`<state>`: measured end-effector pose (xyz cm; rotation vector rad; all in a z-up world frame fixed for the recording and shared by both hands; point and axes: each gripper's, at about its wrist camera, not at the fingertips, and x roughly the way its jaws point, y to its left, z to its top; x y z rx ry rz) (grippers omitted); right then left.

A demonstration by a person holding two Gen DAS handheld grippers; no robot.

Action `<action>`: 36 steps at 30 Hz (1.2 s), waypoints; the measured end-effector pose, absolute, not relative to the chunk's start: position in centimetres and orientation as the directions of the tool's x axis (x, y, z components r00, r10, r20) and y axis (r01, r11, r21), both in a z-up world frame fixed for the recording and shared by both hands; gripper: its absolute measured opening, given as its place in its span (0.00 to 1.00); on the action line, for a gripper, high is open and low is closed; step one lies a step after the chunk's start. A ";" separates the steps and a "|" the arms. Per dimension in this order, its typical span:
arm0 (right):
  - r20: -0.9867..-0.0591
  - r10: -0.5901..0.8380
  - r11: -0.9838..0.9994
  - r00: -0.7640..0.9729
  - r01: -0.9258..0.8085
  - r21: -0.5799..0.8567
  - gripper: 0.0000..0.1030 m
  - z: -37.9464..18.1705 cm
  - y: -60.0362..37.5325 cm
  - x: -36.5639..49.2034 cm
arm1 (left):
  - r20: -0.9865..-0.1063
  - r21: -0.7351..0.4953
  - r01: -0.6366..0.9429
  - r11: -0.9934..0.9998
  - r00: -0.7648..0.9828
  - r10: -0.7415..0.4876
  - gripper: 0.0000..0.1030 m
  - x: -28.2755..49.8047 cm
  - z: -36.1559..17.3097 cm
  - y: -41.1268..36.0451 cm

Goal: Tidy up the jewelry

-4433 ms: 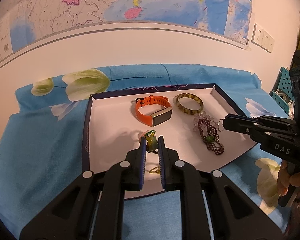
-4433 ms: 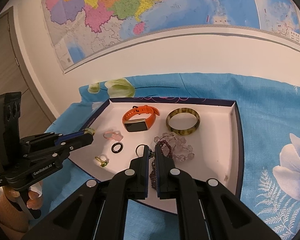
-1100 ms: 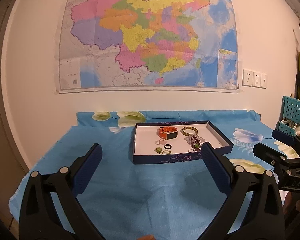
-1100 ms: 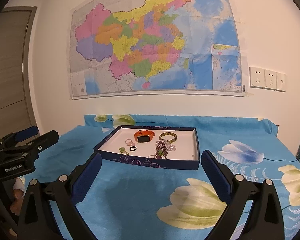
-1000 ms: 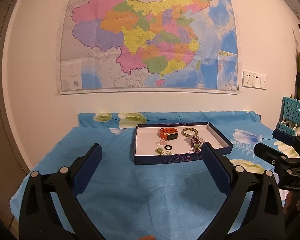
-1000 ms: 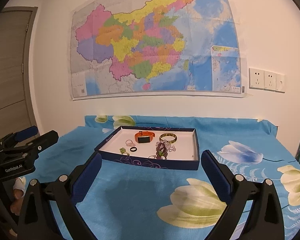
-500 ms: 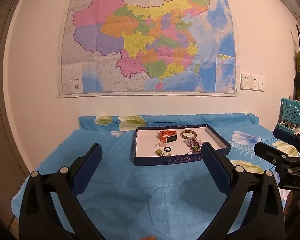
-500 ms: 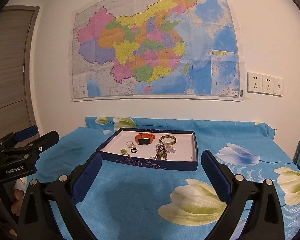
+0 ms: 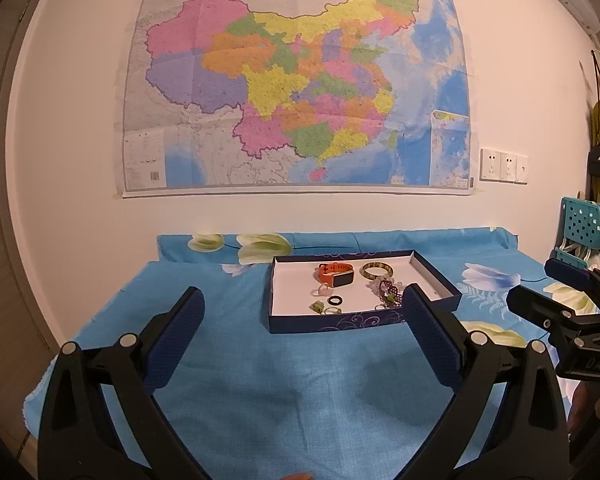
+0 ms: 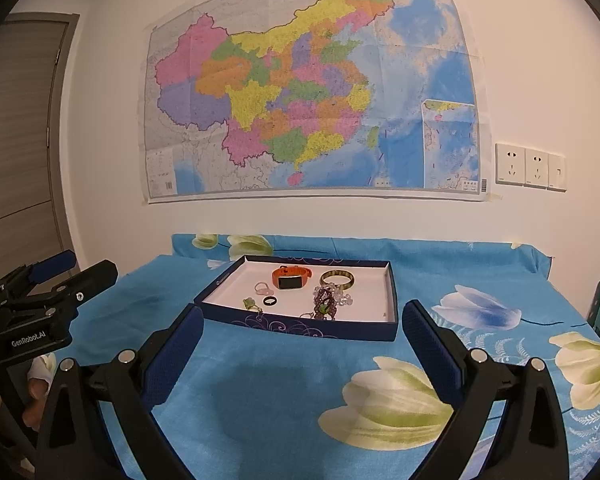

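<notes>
Your left gripper (image 9: 302,330): jaws wide apart, holding nothing, hanging over blue floral cloth (image 9: 260,392) on worktop, short of tray (image 9: 332,322). Your right gripper (image 10: 302,346): same, empty.

Inside tray: small rings (image 10: 269,301) near front wall, bead bracelets (image 10: 326,300) right of them, orange watch (image 10: 291,278) and green bangle (image 10: 337,279) toward back wall.

Judgement: all pieces boxed, sorting looks finished. Next move, if any: hold clear of tray, avoid nudging its wall.
</notes>
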<state>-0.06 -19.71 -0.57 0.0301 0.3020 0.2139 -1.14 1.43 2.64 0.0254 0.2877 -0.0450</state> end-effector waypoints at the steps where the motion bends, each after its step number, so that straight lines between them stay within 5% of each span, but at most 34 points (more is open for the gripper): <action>1: -0.291 0.214 0.977 0.932 -0.205 0.061 0.93 -0.6 -19.8 0.0 | -0.283 0.020 0.048 0.999 0.958 -0.040 0.95 -1.2 2.7 1.4; 36: -0.303 0.212 0.977 0.929 -0.201 0.068 0.93 -0.9 -19.3 -0.2 | -0.286 0.024 0.044 0.999 0.958 -0.036 0.95 -1.0 2.5 1.4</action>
